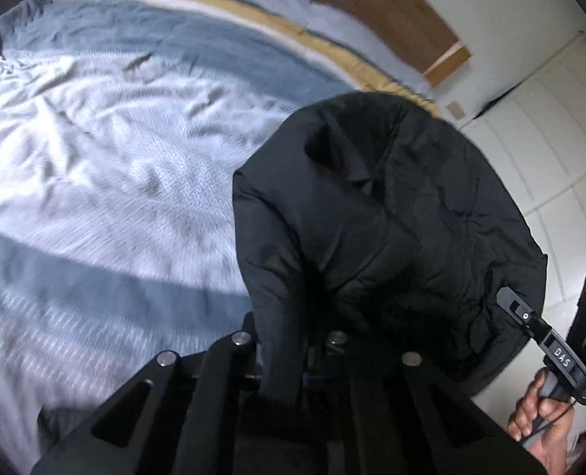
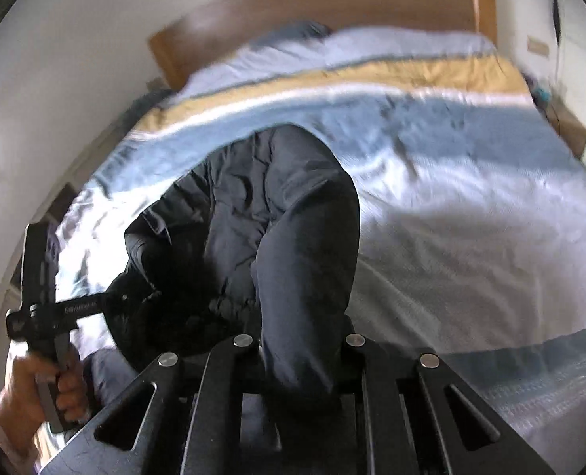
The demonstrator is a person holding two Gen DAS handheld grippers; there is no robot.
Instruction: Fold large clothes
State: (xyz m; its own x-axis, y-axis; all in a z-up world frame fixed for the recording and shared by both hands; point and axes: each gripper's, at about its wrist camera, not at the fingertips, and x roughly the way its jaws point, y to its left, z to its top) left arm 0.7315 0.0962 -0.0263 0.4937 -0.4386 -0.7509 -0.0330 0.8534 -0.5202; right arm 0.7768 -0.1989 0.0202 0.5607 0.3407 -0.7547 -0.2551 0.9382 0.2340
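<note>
A black padded jacket (image 1: 392, 206) hangs in the air above the bed, held by both grippers. In the left wrist view my left gripper (image 1: 293, 340) is shut on a fold of the jacket that drapes over its fingers. The right gripper (image 1: 507, 297) shows at the right edge, clamped on the jacket's other side. In the right wrist view the jacket (image 2: 269, 213) bunches in front, and my right gripper (image 2: 301, 348) is shut on its fabric. The left gripper (image 2: 115, 301) grips the jacket at the left. Fingertips are hidden by cloth.
A bed with a striped blue, white and yellow cover (image 1: 115, 158) lies below, also in the right wrist view (image 2: 471, 198). A wooden headboard (image 2: 332, 4) stands at the far end. White panelled doors (image 1: 550, 126) are on the right.
</note>
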